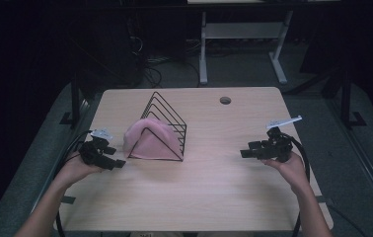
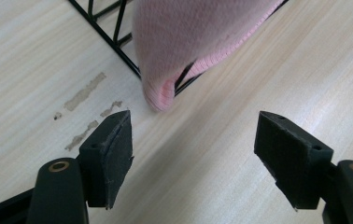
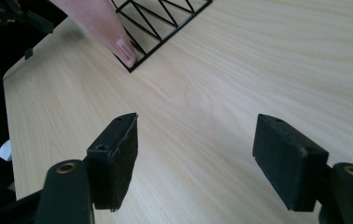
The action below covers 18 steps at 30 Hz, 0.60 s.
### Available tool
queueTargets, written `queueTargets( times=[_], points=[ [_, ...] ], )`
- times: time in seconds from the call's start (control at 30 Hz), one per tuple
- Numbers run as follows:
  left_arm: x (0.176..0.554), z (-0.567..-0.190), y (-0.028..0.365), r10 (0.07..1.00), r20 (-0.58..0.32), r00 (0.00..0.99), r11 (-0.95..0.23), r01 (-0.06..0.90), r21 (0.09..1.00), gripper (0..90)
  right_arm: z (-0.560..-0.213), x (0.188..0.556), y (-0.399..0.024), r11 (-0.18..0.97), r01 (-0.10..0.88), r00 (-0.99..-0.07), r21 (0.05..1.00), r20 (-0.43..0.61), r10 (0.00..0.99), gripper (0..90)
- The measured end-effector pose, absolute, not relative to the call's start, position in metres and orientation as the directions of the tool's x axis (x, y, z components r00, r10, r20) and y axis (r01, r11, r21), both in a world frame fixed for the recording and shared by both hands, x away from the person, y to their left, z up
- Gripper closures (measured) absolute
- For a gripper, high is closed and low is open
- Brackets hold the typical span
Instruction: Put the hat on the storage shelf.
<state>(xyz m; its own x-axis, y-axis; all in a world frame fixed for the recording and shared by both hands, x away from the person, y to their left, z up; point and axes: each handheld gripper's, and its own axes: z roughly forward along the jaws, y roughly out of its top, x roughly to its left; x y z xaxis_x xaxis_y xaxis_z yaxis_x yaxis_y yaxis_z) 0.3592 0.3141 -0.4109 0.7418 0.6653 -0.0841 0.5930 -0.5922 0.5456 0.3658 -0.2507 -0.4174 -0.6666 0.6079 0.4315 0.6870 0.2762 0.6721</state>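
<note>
No readable writing anywhere we look

We find no legible text, brand, number or sign. The pink cloth carries a small sewn tag with faint dark marks, seen in the right gripper view, but they are too small and blurred for us to read. The white tabs on top of the left gripper and the right gripper show us no lettering either.

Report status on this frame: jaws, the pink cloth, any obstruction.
Left gripper open, empty, just short of the pink knitted cloth. Right gripper open, empty, off to the side. Cloth draped over black wire triangular rack. Nothing between jaws and cloth.
</note>
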Motion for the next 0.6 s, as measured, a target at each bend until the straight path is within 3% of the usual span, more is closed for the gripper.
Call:
queueTargets(
  times=[0.6],
  points=[
    [0.336, -0.416, 0.308, 0.664, -0.076, 0.744, -0.589, 0.583, 0.559, 27.9, -0.437, 0.331, -0.281, 0.252, 0.711, -0.622, 0.656, 0.421, 0.660, 29.7]
  ],
)
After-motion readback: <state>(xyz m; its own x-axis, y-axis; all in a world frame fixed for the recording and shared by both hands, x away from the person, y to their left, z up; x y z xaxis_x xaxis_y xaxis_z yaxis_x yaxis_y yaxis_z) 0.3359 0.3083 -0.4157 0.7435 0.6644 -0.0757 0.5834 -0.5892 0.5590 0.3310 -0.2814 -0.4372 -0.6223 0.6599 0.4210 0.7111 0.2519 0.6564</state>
